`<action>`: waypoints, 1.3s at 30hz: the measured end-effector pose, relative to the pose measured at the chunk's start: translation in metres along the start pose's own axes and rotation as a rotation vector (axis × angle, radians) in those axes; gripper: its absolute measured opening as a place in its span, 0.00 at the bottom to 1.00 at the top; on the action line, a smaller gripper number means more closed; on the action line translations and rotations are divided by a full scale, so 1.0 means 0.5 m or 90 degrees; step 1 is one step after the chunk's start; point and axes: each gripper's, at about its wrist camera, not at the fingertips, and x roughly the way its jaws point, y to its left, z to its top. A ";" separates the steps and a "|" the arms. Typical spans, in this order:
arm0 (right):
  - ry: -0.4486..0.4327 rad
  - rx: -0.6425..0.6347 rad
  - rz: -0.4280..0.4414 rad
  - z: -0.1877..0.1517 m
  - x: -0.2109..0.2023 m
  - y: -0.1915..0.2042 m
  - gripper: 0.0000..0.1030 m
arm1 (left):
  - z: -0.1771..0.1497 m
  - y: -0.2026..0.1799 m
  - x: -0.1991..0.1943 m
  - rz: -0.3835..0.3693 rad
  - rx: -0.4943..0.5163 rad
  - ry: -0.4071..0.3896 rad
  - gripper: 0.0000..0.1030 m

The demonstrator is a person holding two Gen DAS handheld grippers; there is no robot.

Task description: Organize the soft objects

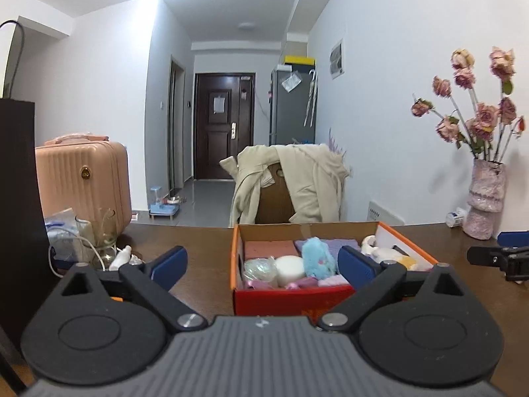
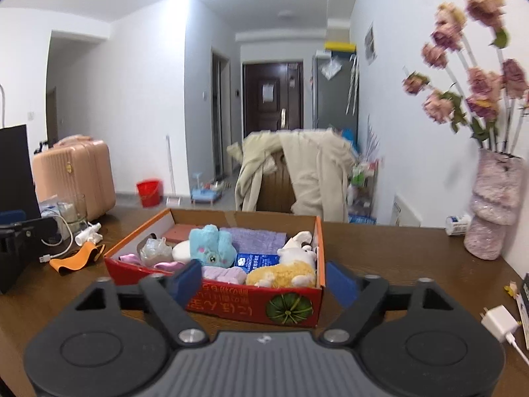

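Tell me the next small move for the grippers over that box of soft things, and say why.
Probably hold both back and check the table for strays. The left gripper and right gripper are open and empty, short of the red cardboard box. The blue plush, yellow and white plush dog and folded cloths already lie inside; only an orange strap lies loose beside it.

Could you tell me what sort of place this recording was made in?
Most likely a small flat: a wooden table faces a hallway with a dark front door, a pink suitcase and a fridge.
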 end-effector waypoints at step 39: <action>-0.060 0.016 0.007 -0.343 -0.393 0.137 1.00 | -0.293 -0.072 -0.408 0.018 0.025 -0.027 1.00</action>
